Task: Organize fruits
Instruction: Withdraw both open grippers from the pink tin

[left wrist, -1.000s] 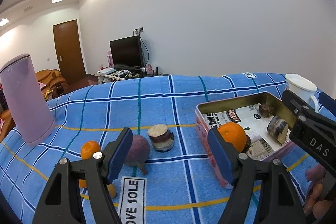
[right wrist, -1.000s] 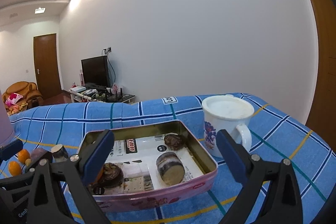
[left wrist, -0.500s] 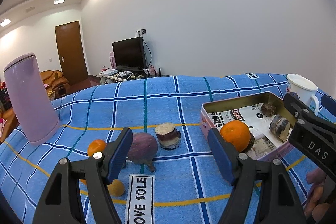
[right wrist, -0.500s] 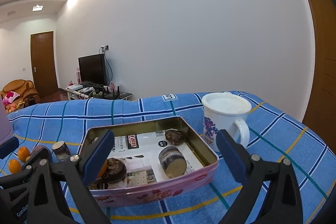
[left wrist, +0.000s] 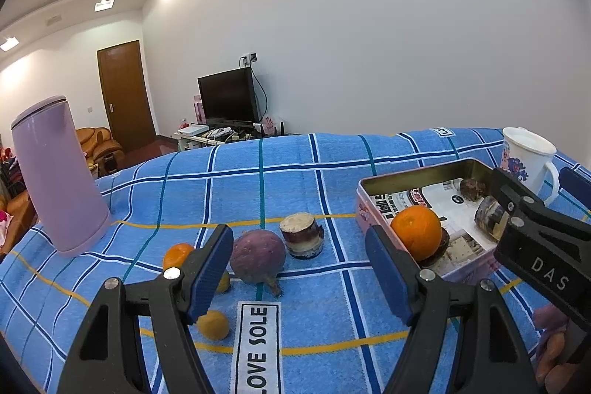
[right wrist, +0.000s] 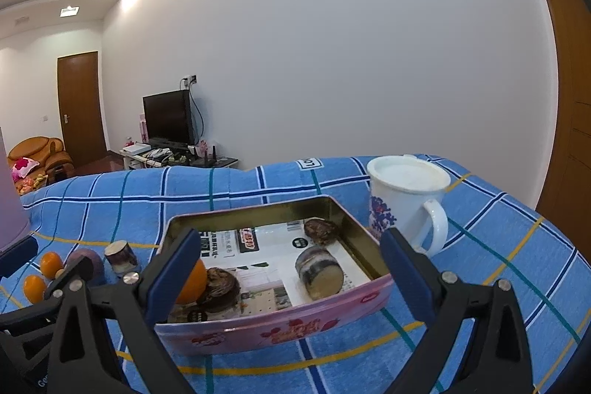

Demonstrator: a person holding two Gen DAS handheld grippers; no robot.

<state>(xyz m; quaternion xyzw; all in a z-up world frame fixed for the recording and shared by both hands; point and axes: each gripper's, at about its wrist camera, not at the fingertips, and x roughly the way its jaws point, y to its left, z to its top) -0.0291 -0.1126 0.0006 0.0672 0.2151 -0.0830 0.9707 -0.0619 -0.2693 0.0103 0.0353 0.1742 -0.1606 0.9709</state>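
Left claw [left wrist: 299, 268] spread wide, gripping nothing, above round purple fruit [left wrist: 258, 257], cut cane stub [left wrist: 302, 235] and small tangerines [left wrist: 212, 324] on checked blue cloth [left wrist: 221, 191]. Right claw [right wrist: 291, 268] likewise apart over shallow pink tin [right wrist: 273, 329] lined with paper, holding pebbly orange [left wrist: 416, 231]; glossy enamel mug [right wrist: 404, 200] at far right.

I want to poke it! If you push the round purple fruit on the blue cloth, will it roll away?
Probably a little: the purple fruit is round, so it could roll. Its stubby stem touches the cloth and may stop it. The cloth looks soft, likely slowing it too.
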